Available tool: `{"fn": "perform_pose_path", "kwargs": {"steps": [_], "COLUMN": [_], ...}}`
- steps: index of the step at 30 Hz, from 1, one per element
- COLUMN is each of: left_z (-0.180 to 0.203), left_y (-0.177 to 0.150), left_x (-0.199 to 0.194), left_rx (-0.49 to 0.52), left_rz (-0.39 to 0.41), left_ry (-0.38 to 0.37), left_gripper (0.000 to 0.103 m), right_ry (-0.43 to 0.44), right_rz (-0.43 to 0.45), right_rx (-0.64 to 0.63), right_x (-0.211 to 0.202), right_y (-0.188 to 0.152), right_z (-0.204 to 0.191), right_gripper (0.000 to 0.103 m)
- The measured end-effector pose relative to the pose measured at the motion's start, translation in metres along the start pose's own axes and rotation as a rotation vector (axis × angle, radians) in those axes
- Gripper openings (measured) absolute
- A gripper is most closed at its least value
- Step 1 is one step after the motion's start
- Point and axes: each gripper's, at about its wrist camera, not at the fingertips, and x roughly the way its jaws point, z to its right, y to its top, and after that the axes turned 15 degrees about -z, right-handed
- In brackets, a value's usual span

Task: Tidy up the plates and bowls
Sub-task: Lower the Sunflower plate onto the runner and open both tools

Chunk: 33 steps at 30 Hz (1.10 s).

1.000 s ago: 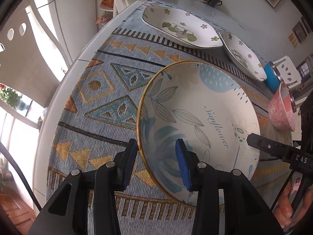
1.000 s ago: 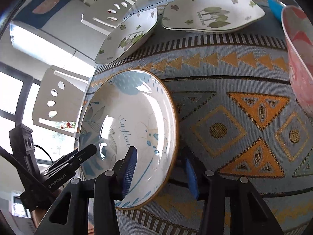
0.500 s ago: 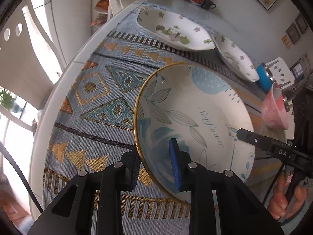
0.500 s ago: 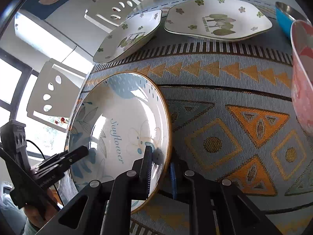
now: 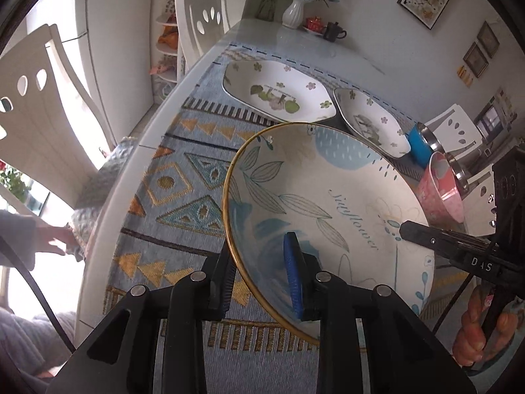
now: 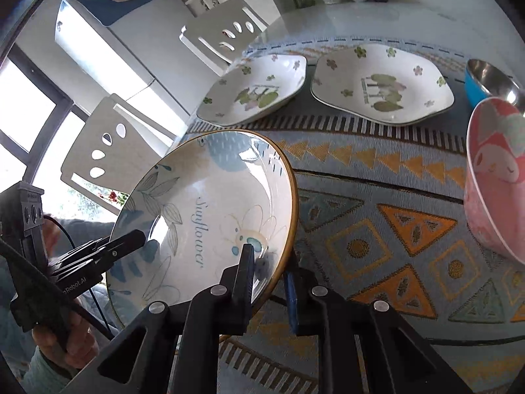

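- We have the round "Sunflower" plate [image 5: 328,203] gripped on two opposite edges: our left gripper [image 5: 261,275] is clenched on its rim at about 7 o'clock in the left wrist view, one pad under the rim and one pad on the inner face.
- Our right gripper [image 6: 267,277] is likewise clamped on the same plate's rim, at about 5 o'clock of the plate in the right wrist view.
- The plate looks tilted and, as we judge it, lifted off the patterned tablecloth [image 6: 377,236]; we cannot tell for certain whether its far edge touches the cloth.
- Toward 12 o'clock on the table sit two white floral dishes side by side: the left floral dish [image 6: 256,90] and the right floral dish [image 6: 382,83], close together but not stacked.
- At 2 to 3 o'clock in the right wrist view stand a pink bowl [image 6: 495,177] and, behind it, a blue bowl with a steel lining [image 6: 489,80].
- We judge the task to be at an early stage: nothing is stacked yet, so this plate, the two floral dishes and both bowls all await grouping.
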Motion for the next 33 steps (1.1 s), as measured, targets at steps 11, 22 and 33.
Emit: {"fn": "perform_pose_path", "kwargs": {"steps": [11, 22, 33], "left_z": [-0.011, -0.027, 0.016], "left_y": [0.0, -0.005, -0.004], "left_x": [0.043, 0.024, -0.033], "left_rx": [-0.006, -0.045, 0.023], "left_rz": [-0.064, -0.054, 0.045], "left_ry": [0.043, 0.157, 0.118], "left_gripper": [0.024, 0.03, 0.036], "right_ry": [-0.033, -0.084, -0.106], "right_rz": [-0.041, -0.12, -0.001], "right_rx": [0.045, 0.095, 0.155], "right_x": [0.039, 0.045, -0.041], "right_y": [-0.001, -0.011, -0.045], "right_z": [0.003, 0.0, 0.003], "right_gripper": [0.018, 0.018, 0.025]}}
